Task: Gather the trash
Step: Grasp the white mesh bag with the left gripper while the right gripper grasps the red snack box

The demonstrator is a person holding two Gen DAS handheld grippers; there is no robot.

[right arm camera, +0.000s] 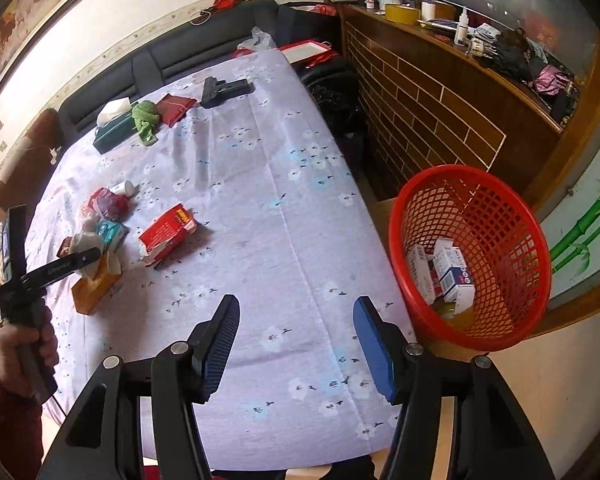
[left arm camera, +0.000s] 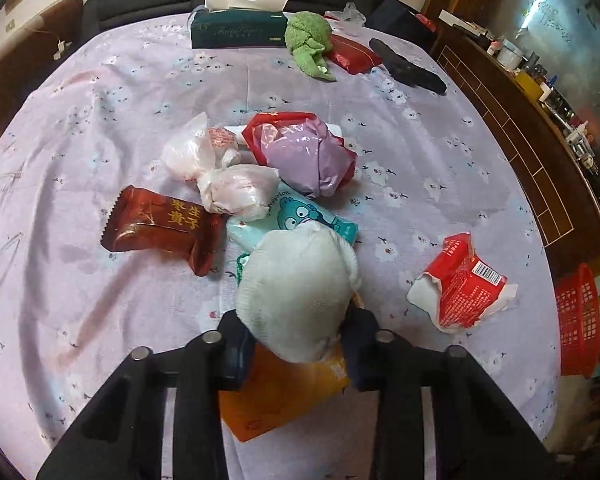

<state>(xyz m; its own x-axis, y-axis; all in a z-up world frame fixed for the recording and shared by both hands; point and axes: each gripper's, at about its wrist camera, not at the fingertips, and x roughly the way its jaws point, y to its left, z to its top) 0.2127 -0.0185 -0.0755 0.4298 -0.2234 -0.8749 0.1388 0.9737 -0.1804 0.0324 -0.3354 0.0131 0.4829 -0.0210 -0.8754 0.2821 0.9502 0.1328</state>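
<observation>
My left gripper (left arm camera: pixel 296 344) is shut on a crumpled white wad of tissue (left arm camera: pixel 300 292), held just above an orange tissue pack (left arm camera: pixel 284 392). Ahead of it lie a dark red snack wrapper (left arm camera: pixel 160 224), white plastic bags (left arm camera: pixel 228 176), a teal cartoon pack (left arm camera: pixel 312 216), a purple bag in a red bag (left arm camera: pixel 304 152) and a torn red box (left arm camera: pixel 460 284). My right gripper (right arm camera: pixel 296 344) is open and empty over the table's near edge. The red mesh basket (right arm camera: pixel 472 256) stands to its right with several small boxes inside. The left gripper (right arm camera: pixel 72 260) also shows in the right wrist view.
At the table's far end are a green tissue box (left arm camera: pixel 236 28), a green cloth (left arm camera: pixel 308 40), a red packet (left arm camera: pixel 352 54) and a black tool (left arm camera: pixel 408 66). A dark sofa runs behind. A wooden counter (right arm camera: pixel 440 92) with clutter stands at the right.
</observation>
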